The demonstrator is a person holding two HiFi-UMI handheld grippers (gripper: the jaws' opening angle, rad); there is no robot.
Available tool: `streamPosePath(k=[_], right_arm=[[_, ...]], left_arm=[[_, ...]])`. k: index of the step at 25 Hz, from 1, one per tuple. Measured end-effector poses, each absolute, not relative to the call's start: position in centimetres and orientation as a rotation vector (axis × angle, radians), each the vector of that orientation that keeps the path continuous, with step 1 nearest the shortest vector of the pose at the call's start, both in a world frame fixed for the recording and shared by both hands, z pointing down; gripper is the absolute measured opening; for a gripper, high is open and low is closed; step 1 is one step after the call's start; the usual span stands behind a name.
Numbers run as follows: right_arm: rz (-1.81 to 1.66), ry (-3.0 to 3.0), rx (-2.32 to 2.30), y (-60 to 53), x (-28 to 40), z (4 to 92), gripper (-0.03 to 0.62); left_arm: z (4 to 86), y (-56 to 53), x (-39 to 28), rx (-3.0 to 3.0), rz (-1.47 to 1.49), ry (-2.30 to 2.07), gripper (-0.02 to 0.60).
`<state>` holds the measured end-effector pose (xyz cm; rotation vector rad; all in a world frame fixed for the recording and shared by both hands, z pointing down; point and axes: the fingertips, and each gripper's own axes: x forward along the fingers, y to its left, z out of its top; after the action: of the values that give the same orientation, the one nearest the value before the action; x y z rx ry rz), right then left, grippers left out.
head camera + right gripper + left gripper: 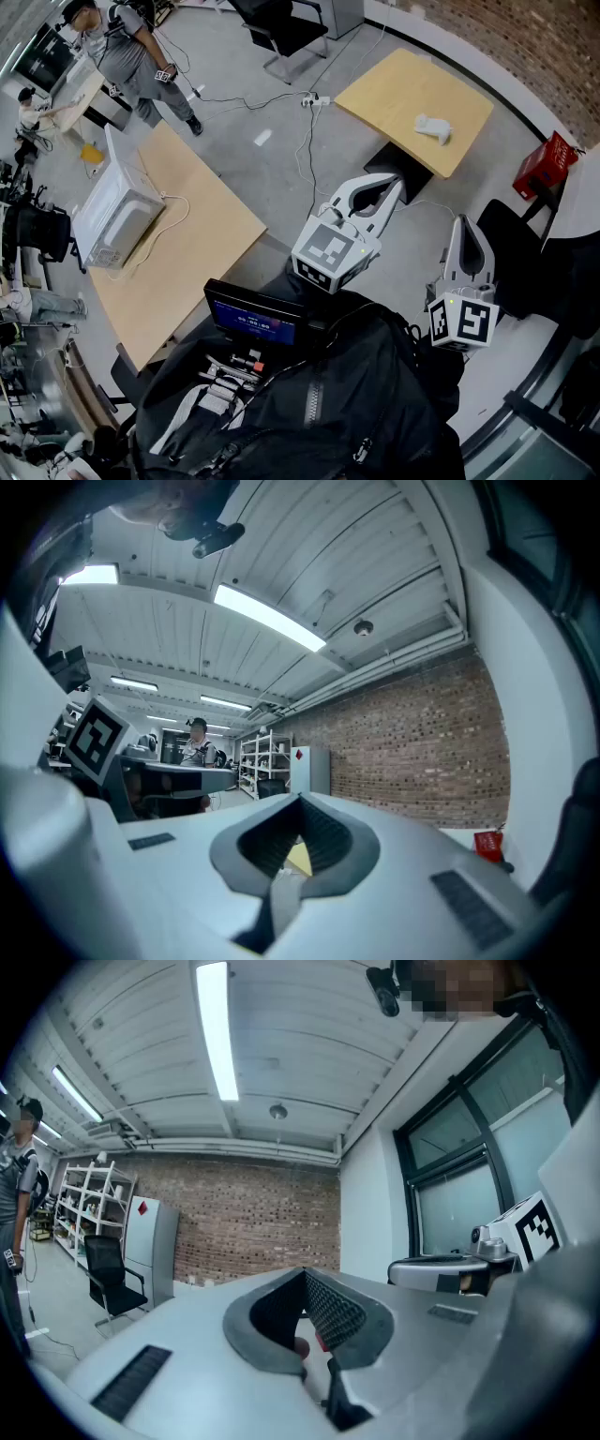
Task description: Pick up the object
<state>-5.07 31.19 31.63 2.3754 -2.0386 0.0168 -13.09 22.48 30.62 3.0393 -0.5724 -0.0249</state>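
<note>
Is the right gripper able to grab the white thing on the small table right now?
Probably not yet: the right gripper is shut and seems short of the small table, where the white thing lies. Nothing looks in the way, though.

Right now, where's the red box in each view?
Head view: the red box sits at the far right, in the upper half.
Left gripper view: not clearly in it; only a red sliver shows behind the jaws, too small to tell.
Right gripper view: lower right, at the foot of the brick wall.
Shared landmark: that brick wall, top right in the head view, centre in the left gripper view.
</note>
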Motion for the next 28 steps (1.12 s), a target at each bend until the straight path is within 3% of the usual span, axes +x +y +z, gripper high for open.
streamPosePath(k=[28], right_arm=[[0.16, -2.134, 2.224, 34.0, -4.4, 36.7, 0.005]], left_arm=[[34.8, 26.3, -9.4, 3.003, 0.114, -0.586, 0.0]])
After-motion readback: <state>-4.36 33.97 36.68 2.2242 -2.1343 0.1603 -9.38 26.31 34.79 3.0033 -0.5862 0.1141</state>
